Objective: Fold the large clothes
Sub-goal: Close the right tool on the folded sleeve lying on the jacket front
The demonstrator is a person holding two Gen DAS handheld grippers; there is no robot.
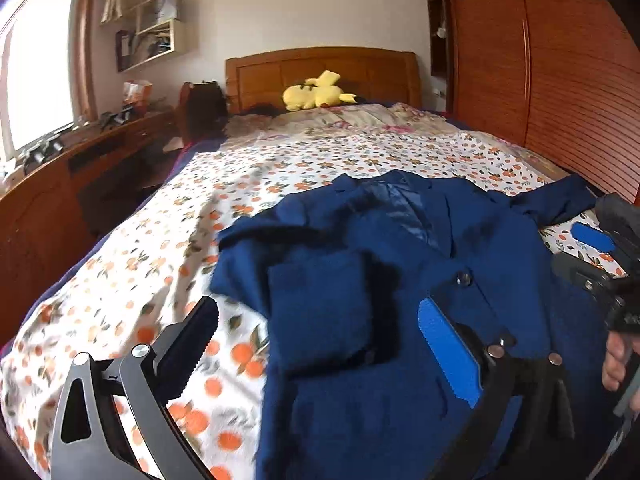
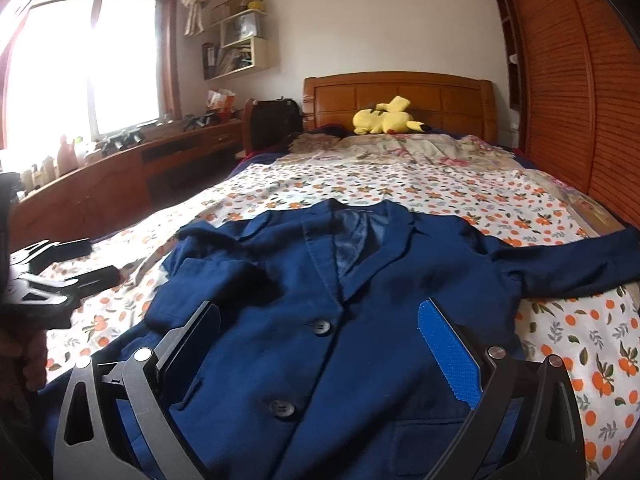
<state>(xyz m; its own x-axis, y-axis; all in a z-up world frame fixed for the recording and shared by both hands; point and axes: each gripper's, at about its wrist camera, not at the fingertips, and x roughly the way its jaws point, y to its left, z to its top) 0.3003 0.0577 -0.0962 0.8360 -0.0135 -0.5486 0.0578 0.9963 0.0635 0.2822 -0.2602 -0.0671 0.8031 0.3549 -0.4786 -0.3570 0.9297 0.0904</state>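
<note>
I had the navy blazer (image 2: 328, 320) lying face up on the bed's orange-print sheet (image 2: 440, 196), collar toward the far headboard (image 2: 396, 96). Its left sleeve (image 1: 320, 312) was folded across the front; the right sleeve (image 2: 568, 264) stretched out toward the wardrobe side. My left claw (image 1: 320, 344) stood released, wide apart over the folded sleeve, nothing between its fingers. My right claw (image 2: 320, 352) was likewise released, hovering over the buttoned front. A yellow plush toy (image 2: 384, 120) sat by the headboard.
</note>
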